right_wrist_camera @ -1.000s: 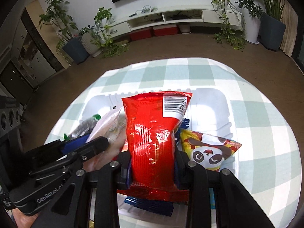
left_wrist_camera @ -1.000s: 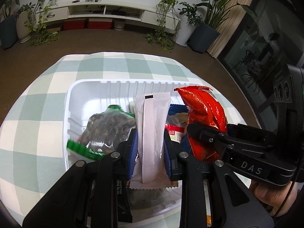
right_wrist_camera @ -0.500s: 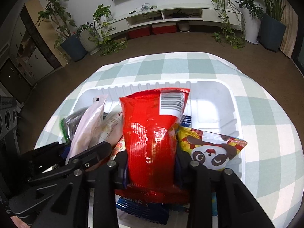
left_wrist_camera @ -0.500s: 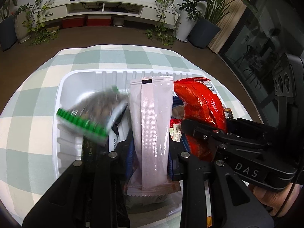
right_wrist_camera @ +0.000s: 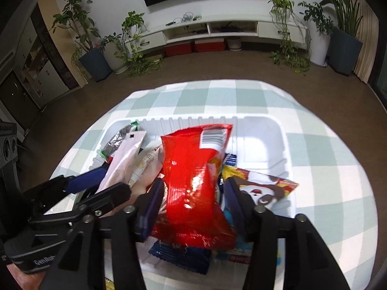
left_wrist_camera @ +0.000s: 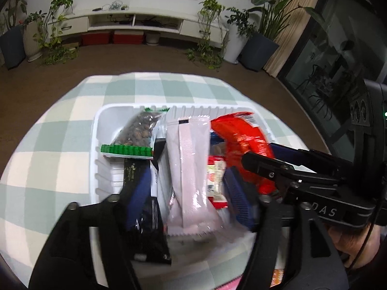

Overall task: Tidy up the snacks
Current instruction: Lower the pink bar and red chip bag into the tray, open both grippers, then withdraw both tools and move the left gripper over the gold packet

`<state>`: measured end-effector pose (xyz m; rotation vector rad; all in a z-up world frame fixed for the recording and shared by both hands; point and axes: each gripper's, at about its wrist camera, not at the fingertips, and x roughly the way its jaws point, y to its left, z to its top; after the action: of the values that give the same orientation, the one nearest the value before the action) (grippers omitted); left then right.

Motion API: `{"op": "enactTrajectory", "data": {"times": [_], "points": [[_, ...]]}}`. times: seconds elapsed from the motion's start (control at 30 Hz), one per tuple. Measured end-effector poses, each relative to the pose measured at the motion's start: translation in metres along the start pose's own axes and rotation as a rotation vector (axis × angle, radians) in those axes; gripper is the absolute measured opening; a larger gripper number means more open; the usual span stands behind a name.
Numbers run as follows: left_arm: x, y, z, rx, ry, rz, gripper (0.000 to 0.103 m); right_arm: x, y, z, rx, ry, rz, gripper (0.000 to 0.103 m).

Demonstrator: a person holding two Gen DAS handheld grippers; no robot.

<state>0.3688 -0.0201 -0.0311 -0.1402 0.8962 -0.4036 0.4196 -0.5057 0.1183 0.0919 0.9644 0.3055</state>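
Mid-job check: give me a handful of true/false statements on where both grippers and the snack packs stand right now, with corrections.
1. The left gripper is open, its fingers apart from the pale pink pack. True.
2. The right gripper is empty and over bare tablecloth. False: the red bag stands between its open fingers, over the white tray.
3. The green-edged nut bag lies inside the tray. True.
4. The panda bag lies left of the red bag in the right wrist view. False: right.

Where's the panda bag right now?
In the right wrist view, the panda bag lies in the tray, right of the red bag, behind the claw's right finger.
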Motion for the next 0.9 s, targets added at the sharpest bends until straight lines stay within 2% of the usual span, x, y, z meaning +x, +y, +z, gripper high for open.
{"op": "enactTrajectory", "data": {"times": [0.1,0.17,0.33,0.57,0.8,0.9], "points": [[-0.024,-0.005,-0.004,0.005,-0.034,-0.009,0.084,-0.023,-0.001,-0.003,0.000,-0.032,0.017,0.074],[-0.042,-0.008,-0.011,0.006,-0.048,-0.020,0.100,-0.040,-0.002,-0.008,0.006,-0.046,0.056,0.084],[-0.084,-0.015,-0.037,0.009,-0.075,-0.018,0.102,-0.078,-0.006,-0.037,0.007,-0.069,0.126,0.091],[-0.122,-0.020,-0.100,0.026,-0.067,0.016,0.103,-0.121,-0.024,-0.111,0.116,-0.116,0.198,0.094],[-0.115,-0.015,-0.159,-0.037,0.005,0.055,0.103,-0.138,-0.039,-0.179,0.277,-0.175,0.217,0.094],[-0.108,-0.021,-0.173,-0.042,0.046,0.086,0.103,-0.137,-0.031,-0.203,0.259,-0.186,0.201,0.094]]}}
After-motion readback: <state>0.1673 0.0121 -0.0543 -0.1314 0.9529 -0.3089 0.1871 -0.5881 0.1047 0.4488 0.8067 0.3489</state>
